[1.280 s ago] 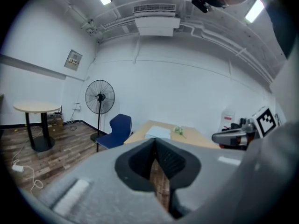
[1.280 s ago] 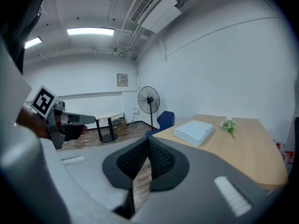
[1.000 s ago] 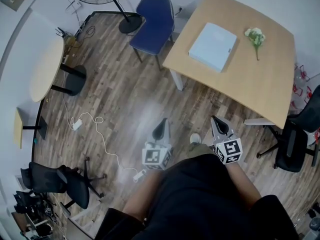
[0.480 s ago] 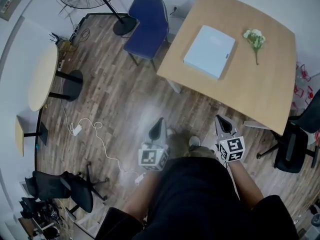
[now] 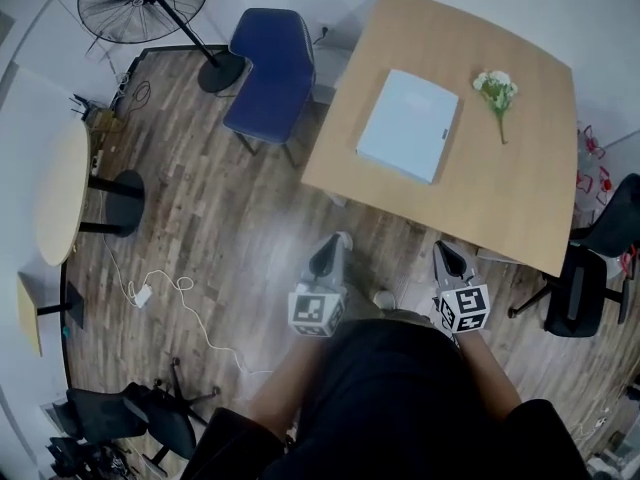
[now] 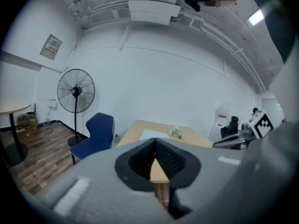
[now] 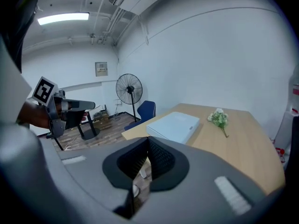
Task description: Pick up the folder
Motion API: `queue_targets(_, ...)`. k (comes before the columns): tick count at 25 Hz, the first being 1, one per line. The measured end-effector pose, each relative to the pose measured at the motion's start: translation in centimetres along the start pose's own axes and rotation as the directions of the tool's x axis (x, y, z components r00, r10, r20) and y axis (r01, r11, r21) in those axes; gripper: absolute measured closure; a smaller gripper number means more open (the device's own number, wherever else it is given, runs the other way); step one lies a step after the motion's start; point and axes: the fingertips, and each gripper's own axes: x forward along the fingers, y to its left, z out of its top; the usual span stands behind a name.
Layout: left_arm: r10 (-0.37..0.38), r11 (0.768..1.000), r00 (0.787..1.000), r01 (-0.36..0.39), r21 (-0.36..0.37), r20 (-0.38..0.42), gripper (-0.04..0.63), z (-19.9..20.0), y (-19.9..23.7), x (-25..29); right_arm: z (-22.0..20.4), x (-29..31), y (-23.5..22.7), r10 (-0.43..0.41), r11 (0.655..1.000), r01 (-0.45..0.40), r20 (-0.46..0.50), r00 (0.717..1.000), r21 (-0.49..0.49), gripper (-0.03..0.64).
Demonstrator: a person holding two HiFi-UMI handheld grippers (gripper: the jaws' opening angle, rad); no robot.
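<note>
Wooden table (image 5: 520, 183) bears the folder (image 5: 408, 124); left claw (image 5: 329, 251) and right claw (image 5: 447, 255) clenched, apparently empty.

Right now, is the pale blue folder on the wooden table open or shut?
Shut: the pale blue folder lies flat, cover closed, on the wooden table.

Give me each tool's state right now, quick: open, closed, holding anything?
Left tool: closed, holding nothing.
Right tool: closed, holding nothing.
</note>
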Motion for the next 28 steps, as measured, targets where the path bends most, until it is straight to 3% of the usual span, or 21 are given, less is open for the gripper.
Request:
queue_targets(4,-0.053,0.998,0.998,0.053,-0.020,-0.020,0.592,1.1,4.1,4.7,2.0,4.6,-0.3,-0.023,0.999,0.024,-0.040,0.999,0.026,0.618)
queue_targets(13,-0.163,0.987,0.986,0.163,-0.002,-0.039,0.592,4.8,11.6,12.8,8.5,12.9,-2.4,-0.154,0.983,0.155,-0.013,0.988,0.096,0.618)
queue_targets(17,-0.236,0.972,0.970,0.237,0.007,-0.051,0.592,5.5,13.5,15.8,9.0,14.9,-4.9,-0.311,0.941,0.312,-0.029,0.950,0.134,0.618)
queue_targets(20,-0.274,0.962,0.959,0.273,-0.025,-0.073,0.592,4.9,14.4,17.8,8.5,15.6,-6.8,-0.390,0.903,0.392,-0.048,0.919,0.176,0.618)
queue_targets(24,-0.285,0.955,0.952,0.271,-0.120,-0.117,0.592,3.8,15.1,20.4,7.5,15.8,-8.7,-0.437,0.872,0.439,-0.060,0.897,0.214,0.618)
queue_targets(28,-0.281,0.958,0.946,0.268,-0.099,-0.162,0.592,2.8,15.4,22.9,6.2,16.4,-10.4,-0.443,0.851,0.448,-0.082,0.893,0.273,0.618)
